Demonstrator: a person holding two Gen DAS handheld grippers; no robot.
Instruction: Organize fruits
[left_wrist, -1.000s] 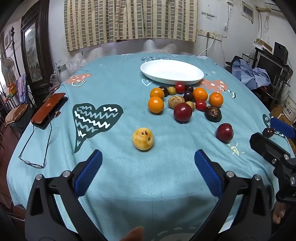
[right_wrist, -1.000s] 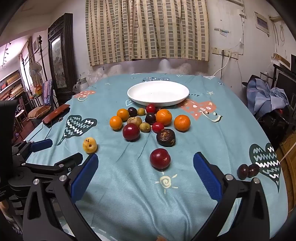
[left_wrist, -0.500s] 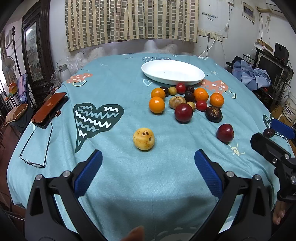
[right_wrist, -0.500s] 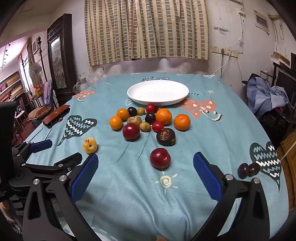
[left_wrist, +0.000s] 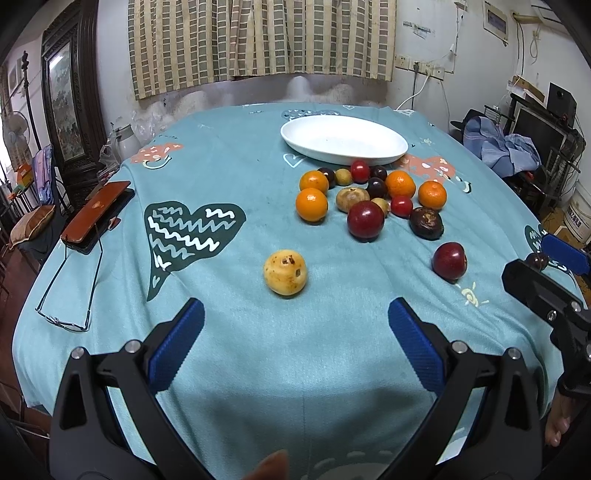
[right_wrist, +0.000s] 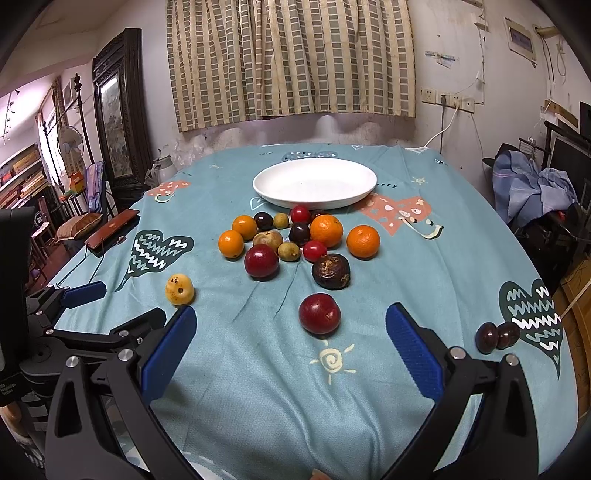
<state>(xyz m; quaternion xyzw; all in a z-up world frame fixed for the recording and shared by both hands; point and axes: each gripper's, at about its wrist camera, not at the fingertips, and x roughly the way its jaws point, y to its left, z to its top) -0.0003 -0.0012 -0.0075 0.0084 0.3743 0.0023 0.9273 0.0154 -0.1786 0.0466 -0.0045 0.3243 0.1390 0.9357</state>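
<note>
A white oval plate lies empty at the far middle of the table. In front of it sits a cluster of several fruits: oranges, red apples, a dark wrinkled fruit and small plums. A spotted yellow fruit lies alone ahead of my left gripper, which is open and empty. A lone red apple lies ahead of my right gripper, also open and empty.
Two dark plums lie near the right table edge. A brown case and glasses lie at the left edge. Chairs, a cabinet and clothes stand around the teal tablecloth.
Both grippers have edged slightly forward toward the fruits; nothing on the table has moved.
</note>
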